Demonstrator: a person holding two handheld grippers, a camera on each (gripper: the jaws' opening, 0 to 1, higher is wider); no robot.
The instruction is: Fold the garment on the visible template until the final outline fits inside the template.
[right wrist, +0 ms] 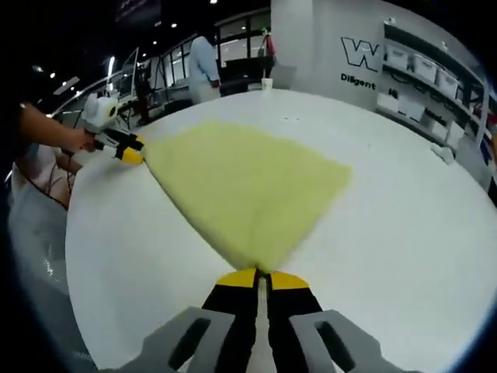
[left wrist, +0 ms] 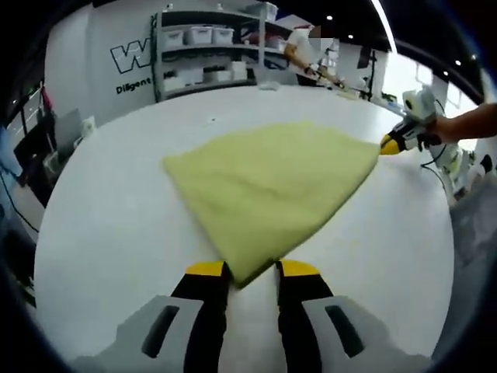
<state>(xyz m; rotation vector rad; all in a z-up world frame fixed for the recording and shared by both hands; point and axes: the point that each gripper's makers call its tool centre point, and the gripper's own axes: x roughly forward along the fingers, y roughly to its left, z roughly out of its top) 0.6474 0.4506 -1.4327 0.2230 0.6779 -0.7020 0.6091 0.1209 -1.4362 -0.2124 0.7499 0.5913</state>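
A yellow-green garment (left wrist: 272, 186) lies spread on the round white table (left wrist: 116, 217), drawn out to points at two corners. Its near corner fills the gap between the jaws of my left gripper (left wrist: 252, 272), which press on it from both sides. My right gripper (left wrist: 388, 144) holds the far right corner near the table edge. In the right gripper view the garment (right wrist: 248, 186) narrows into my right gripper (right wrist: 260, 278), whose jaws are nearly together on that corner. The left gripper (right wrist: 130, 151) grips the far left corner there.
Shelves with white bins (left wrist: 210, 47) stand behind the table beside a wall with lettering. A person (left wrist: 307, 47) works at the back. The holder's arm (left wrist: 466, 124) reaches in at the table edge. Wide bare table (right wrist: 404, 233) surrounds the garment.
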